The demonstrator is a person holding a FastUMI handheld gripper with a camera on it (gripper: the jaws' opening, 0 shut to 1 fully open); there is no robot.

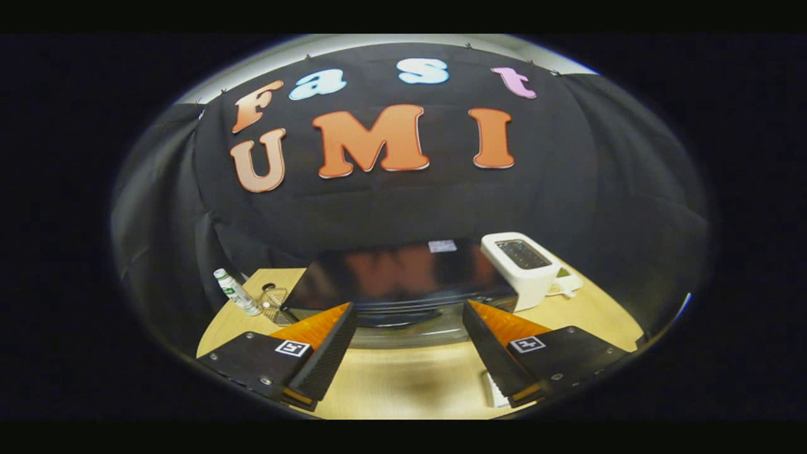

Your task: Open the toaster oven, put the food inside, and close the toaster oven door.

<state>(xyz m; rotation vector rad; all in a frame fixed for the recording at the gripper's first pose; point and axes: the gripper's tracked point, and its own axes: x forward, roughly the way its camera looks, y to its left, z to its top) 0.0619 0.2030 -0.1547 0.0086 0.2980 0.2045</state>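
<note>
Glossy black metal and glass make up the toaster oven (403,277), which sits on the wooden table (403,378) just ahead of the gripper (406,343), whose fingers stand wide apart and empty. Its top reflects the wall. It looks heavy and rigid, its door probably smooth and slippery, so the handle along the door's front edge seems the place to grip. A white toaster (526,268) stands beside it, a bottle (236,293) on the other side

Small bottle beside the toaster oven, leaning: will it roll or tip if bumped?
Probably. The bottle is slim and already tilted, so a nudge likely topples it; being round, it would roll. It looks light. The open gripper is near the toaster oven, not the bottle.
</note>
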